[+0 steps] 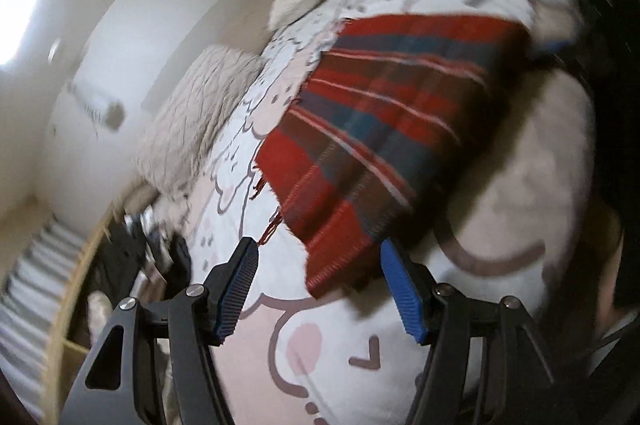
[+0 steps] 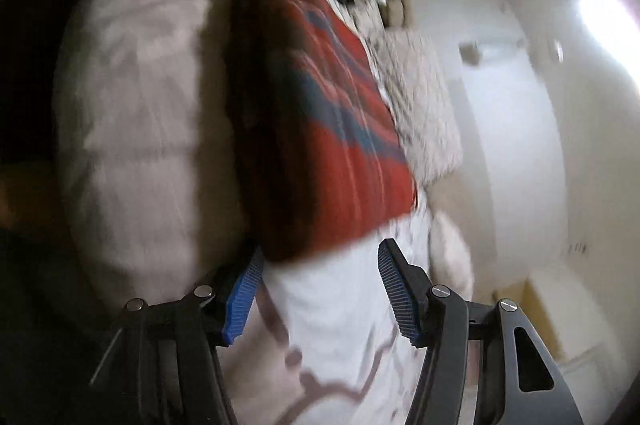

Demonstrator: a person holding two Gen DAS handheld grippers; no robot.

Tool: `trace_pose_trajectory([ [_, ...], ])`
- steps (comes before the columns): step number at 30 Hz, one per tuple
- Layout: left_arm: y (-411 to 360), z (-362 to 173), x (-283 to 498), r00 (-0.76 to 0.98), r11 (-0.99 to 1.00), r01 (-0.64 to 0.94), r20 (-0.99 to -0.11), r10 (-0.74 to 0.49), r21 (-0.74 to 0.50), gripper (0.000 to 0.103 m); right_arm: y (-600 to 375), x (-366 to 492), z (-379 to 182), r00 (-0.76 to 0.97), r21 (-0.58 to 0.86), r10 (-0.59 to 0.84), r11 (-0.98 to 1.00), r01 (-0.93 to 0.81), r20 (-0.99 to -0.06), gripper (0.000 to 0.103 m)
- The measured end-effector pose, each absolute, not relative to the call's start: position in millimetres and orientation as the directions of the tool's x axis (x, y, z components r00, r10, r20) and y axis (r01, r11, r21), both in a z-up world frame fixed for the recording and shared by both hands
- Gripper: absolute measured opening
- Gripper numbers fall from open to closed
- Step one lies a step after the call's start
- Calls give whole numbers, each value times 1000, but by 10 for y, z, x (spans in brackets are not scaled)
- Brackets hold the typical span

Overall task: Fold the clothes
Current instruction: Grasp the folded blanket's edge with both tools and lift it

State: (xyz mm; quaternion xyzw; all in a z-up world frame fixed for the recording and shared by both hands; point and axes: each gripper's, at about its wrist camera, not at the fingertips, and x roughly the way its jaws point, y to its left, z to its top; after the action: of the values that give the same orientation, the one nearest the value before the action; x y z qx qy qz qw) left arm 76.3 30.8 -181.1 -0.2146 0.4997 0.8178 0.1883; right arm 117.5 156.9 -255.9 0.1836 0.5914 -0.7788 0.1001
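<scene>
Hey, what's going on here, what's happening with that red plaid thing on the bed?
A person is working with two handheld grippers over a bed. A red plaid cloth, apparently already folded into a rectangle, lies on the cartoon-print bedspread. The left gripper and the right gripper are both open, one at each end of the cloth, gripping nothing. Both views are blurred, so whether the fingers touch the fabric is unclear.

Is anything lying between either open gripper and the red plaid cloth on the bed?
Nothing visible. The left gripper has its jaws apart with a corner of the red plaid cloth right ahead of them on the printed bedcover. The right gripper is likewise open at the cloth's near edge. Both views are motion-blurred.
</scene>
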Motion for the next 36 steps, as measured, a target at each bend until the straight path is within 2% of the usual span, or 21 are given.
trace_pose_trajectory([
  [3, 336, -1923, 849, -857, -353, -504, -508, 89, 788, 72, 1448, 1166, -2603, -934, -914, -3, -205, 351, -358, 60],
  [7, 373, -2073, 964, -881, -247, -471, -464, 87, 847, 73, 1332, 1104, -2660, -947, -940, -64, -119, 321, -315, 59],
  [9, 401, -2130, 977, -890, -207, -456, -447, 92, 865, 73, 1300, 1044, -2622, -939, -933, -62, -109, 343, -338, 58],
  [11, 426, -2136, 927, -898, -195, -439, -428, 98, 877, 73, 1282, 960, -2500, -923, -912, -43, -145, 384, -382, 33],
  [14, 464, -2145, 852, -911, -177, -412, -399, 107, 894, 73, 1263, 806, -2232, -891, -856, -23, -266, 443, -454, 26],
  [20, 539, -2163, 703, -932, -141, -356, -340, 128, 924, 83, 1249, 550, -1749, -853, -756, -34, -446, 479, -520, 26],
  [26, 615, -2181, 553, -948, -107, -297, -280, 151, 949, 83, 1236, 447, -1554, -830, -697, -48, -518, 496, -555, 26],
  [29, 586, -2165, 486, -943, -97, -316, -300, 144, 944, 83, 1282, 508, -1590, -822, -682, -50, -530, 504, -568, 26],
  [32, 539, -2143, 421, -933, -90, -347, -334, 132, 934, 75, 1297, 615, -1741, -838, -707, -45, -514, 486, -544, 26],
  [36, 484, -2146, 364, -921, -61, -380, -370, 124, 923, 45, 1312, 765, -1960, -862, -743, -39, -489, 457, -505, 26],
])
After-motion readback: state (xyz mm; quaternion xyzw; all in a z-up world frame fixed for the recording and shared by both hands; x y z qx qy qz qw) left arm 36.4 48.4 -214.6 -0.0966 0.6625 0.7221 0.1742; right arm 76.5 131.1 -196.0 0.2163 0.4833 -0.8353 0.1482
